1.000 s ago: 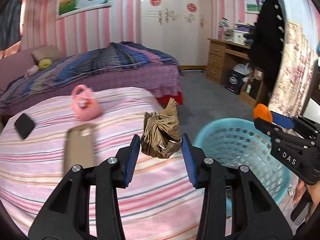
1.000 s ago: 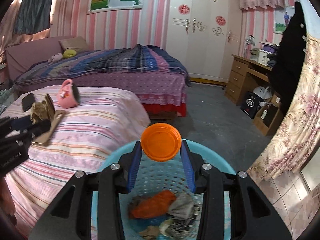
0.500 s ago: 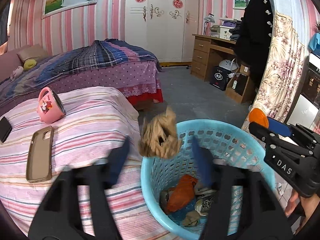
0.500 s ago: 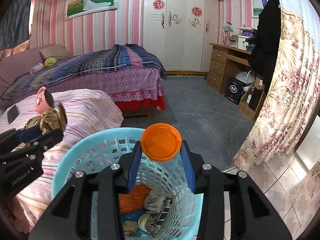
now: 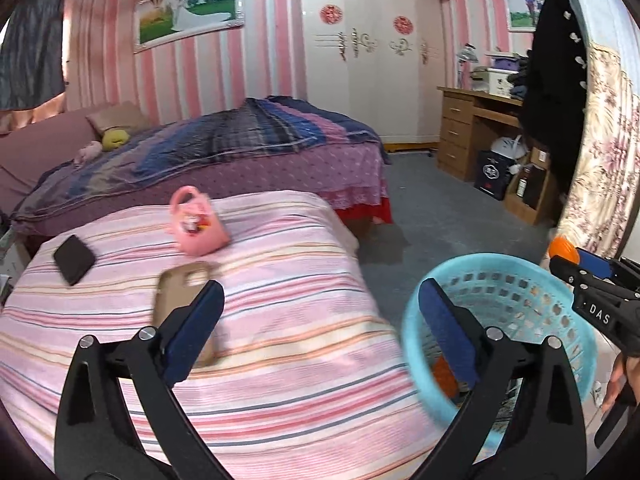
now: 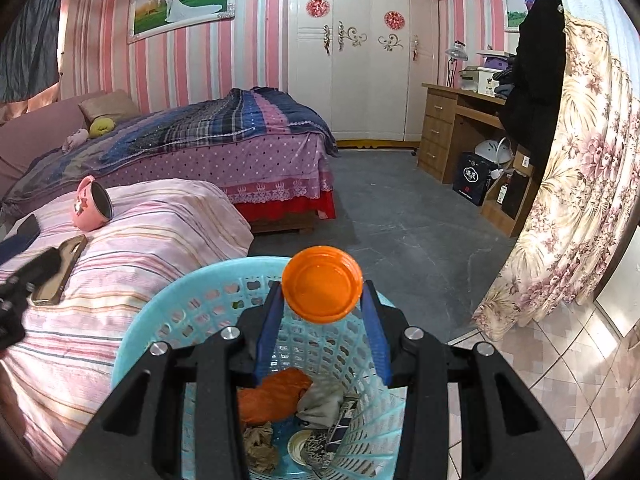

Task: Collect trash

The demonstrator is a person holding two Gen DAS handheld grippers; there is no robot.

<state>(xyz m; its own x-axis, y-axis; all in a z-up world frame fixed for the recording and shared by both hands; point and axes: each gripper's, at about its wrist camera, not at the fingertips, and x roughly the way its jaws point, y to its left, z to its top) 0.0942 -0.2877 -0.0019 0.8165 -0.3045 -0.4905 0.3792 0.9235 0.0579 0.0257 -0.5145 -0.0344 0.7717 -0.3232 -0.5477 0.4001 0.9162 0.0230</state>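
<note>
We held the orange lid (image 6: 322, 289) tight between the jaws of the right claw (image 6: 323, 312), above the blue basket (image 6: 168, 312). The left claw (image 5: 320, 320) had just been opening and stood wide with nothing between its jaws, over the striped bed (image 5: 280, 380) beside the basket.

The main risk, as we judged it, lay with the lid. It sat near the far rim of the basket rather than over the middle, so letting go there could have bounced it off the rim onto the grey floor (image 6: 400, 232). A second risk sat with the empty claw: the phone case (image 5: 180, 284) lay right by its left jaw, with the pink mug (image 5: 196, 228) and the dark wallet (image 5: 74, 259) beyond it, and none of these looked like trash to us. A careless reach could have taken one by mistake.

The lid looked round, shallow and rigid, its hollow side facing the camera. In the basket lay a crumpled brown paper (image 6: 260, 448), an orange wrapper (image 6: 276, 396), a grey rag (image 6: 320, 404) and a few smaller scraps.
</note>
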